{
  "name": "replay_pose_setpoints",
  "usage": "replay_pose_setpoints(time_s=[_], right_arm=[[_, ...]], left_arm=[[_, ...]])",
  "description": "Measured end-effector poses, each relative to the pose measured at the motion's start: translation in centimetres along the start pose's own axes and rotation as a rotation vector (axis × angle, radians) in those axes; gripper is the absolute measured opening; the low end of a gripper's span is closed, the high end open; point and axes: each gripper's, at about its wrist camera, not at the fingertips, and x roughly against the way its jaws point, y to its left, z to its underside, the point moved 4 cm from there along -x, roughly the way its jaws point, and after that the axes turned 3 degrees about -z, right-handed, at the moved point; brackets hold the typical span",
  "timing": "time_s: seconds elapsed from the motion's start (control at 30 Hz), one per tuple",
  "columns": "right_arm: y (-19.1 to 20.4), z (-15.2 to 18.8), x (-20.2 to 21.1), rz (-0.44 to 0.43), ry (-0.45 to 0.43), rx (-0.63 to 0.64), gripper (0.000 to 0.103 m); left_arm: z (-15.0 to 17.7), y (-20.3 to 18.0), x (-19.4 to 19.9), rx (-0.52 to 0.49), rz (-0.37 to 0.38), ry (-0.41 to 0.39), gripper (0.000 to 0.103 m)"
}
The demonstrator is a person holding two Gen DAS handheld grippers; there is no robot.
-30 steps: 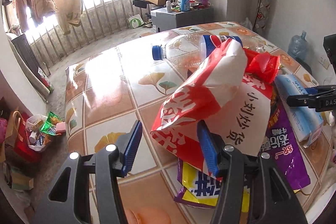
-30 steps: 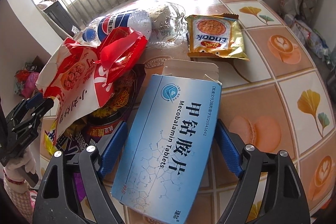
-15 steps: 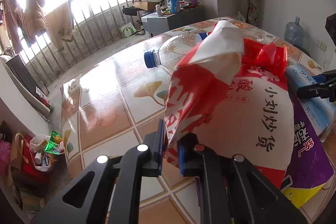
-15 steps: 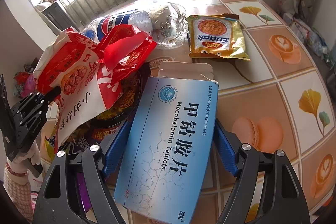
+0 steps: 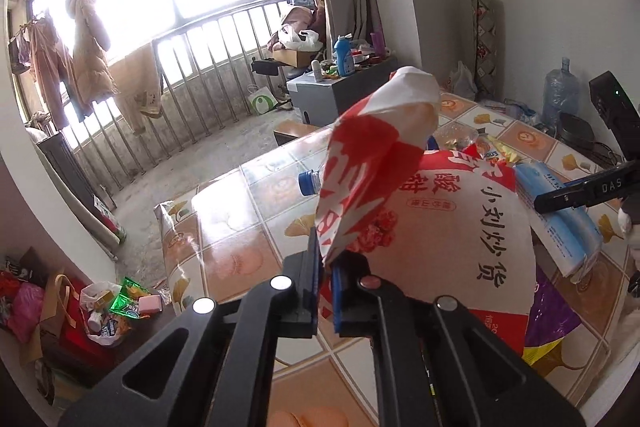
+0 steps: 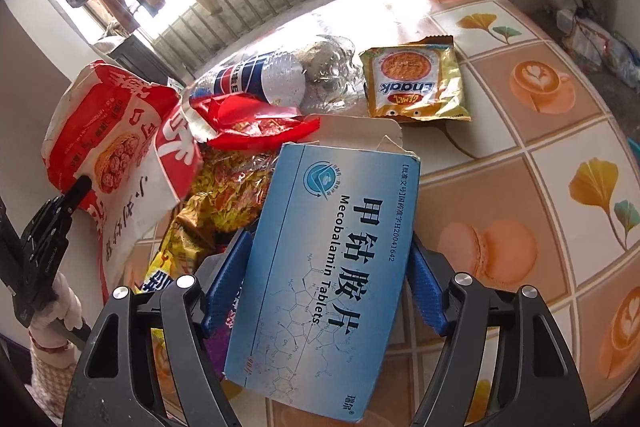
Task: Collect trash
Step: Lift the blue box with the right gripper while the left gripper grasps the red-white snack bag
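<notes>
Closest to the lens on the left side, the left claw [image 5: 326, 277] is squeezed nearly all the way together, with just a thin fold of the red-and-white snack bag [image 5: 420, 195] pinched between its blue pads. The bag rises up from the pinch and flops over at the top (white inside showing), so most of it hangs above the tiled worktop [image 5: 240, 227] rather than lying flat.

Over on the right, the right claw [image 6: 330, 267] is spread wide, one blue finger pressed on each long edge of the blue Mecobalamin tablet box [image 6: 332, 259]. The box's near end pokes out toward the camera, and its far flap is torn open.

Using that box as the landmark: just left of it sits a heap of crinkly yellow and purple wrappers [image 6: 224, 195], with the snack bag beyond those, further left. Touching the box's far-left corner is a red plastic wrapper [image 6: 256, 123]. Right behind that lies a clear Pepsi bottle [image 6: 280, 79] on its side, crushed-looking. Just past the box's far-right corner is a gold Enaak noodle packet [image 6: 414, 83], flat on the worktop and not touching the box.

Way beyond the worktop, a grey cabinet [image 5: 332, 95] stands by the balcony railing [image 5: 180, 99].
</notes>
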Motion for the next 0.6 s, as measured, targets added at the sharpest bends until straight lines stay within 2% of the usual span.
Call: replay_pose_setpoints(time_s=[0.2,0.33,0.47,0.6], right_arm=[[-1.3,0.0,3.2,-0.085,-0.071,-0.047,0.069],[-3.7,-0.2,5.9,-0.106,-0.142,-0.093,0.069],[-7.0,-0.2,8.2,-0.098,-0.215,-0.17,0.069],[-11.3,0.1,10.1,-0.072,-0.279,-0.275,0.069]], left_arm=[[-3.5,-1.0,3.5,0.013,0.02,-0.074,0.004],[-6.2,-3.4,4.7,-0.023,0.051,-0.128,0.004],[-9.4,-7.1,3.9,-0.066,0.123,-0.164,0.004],[-13.3,-13.0,1.4,-0.116,0.235,-0.17,0.004]])
